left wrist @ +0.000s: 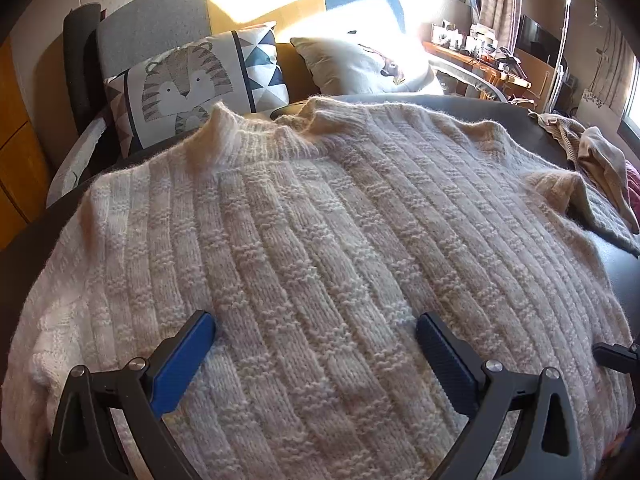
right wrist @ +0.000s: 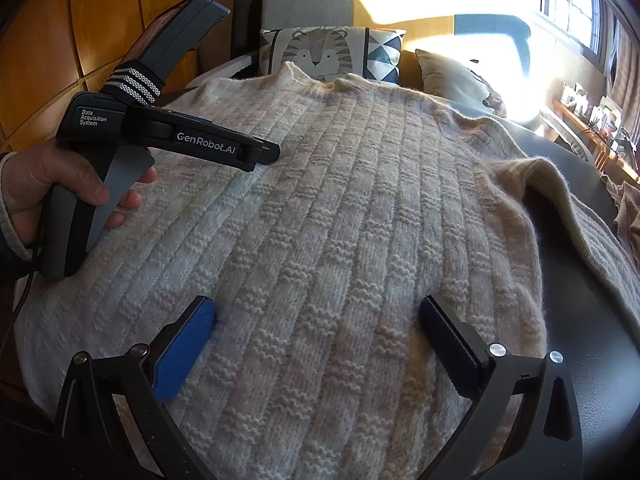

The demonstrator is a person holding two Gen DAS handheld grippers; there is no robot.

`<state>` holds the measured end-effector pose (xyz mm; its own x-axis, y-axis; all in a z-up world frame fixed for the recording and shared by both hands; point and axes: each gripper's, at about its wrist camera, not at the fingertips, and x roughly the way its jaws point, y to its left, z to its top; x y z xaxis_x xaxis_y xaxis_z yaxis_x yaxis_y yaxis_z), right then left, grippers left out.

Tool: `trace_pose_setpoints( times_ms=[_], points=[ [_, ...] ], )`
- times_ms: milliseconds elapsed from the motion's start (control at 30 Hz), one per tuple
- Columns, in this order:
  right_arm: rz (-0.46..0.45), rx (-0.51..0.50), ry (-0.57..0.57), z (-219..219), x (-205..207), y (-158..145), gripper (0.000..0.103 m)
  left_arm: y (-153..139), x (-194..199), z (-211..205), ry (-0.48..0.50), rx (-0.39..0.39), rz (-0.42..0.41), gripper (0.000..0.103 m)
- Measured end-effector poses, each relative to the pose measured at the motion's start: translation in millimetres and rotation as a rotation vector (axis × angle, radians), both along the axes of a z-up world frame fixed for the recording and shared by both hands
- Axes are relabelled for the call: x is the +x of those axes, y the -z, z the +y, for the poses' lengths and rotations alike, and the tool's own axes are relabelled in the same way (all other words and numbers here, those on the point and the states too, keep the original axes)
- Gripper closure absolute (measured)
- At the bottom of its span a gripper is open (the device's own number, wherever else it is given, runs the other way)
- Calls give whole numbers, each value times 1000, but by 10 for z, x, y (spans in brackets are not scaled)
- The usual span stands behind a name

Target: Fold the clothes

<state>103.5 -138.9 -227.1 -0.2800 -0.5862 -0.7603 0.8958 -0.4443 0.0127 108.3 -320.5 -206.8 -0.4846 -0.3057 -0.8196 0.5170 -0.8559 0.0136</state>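
A cream ribbed knit sweater (left wrist: 320, 232) lies spread flat on a dark round table (left wrist: 624, 276), with its high collar (left wrist: 248, 136) at the far end. One sleeve (left wrist: 580, 196) trails off to the right over the table. My left gripper (left wrist: 316, 320) stands open just above the sweater's lower body, nothing between its blue pads. In the right wrist view the same sweater (right wrist: 340, 220) fills the frame, and my right gripper (right wrist: 318, 306) is open over its lower right part. A hand (right wrist: 48, 184) holds the left gripper (right wrist: 268, 152) over the sweater's left side.
A tiger-print pillow (left wrist: 188, 84) and a plain pillow (left wrist: 360, 64) lean on a sofa behind the table. Crumpled tan clothes (left wrist: 592, 152) lie at the table's far right. A cluttered wooden shelf (left wrist: 480, 56) runs under the window on the right.
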Motion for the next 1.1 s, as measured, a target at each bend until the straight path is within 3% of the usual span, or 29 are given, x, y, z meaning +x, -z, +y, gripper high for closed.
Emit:
trace_pose_setpoints(
  times_ms=[167,333,467,633,800,1100],
  points=[
    [-38,-3,12,38,-50,-75,0,-78,-47,96,26,47,30,0],
    [-28,-65,110,195,-212,-279,0,-180,-237,300,93,76,61,0],
    [-74,-31,144,296,-319,-155,0,-222,-450,530,157,86,75,0],
    [-3,13,102,350,-156,-12,0,-146,-661,783,223,75,59,0],
    [7,-14,100,400,-136,16,0,-2,-752,898,244,43,16,0],
    [25,-56,102,445,-84,25,0,-111,-978,891,266,27,34,0]
  ],
)
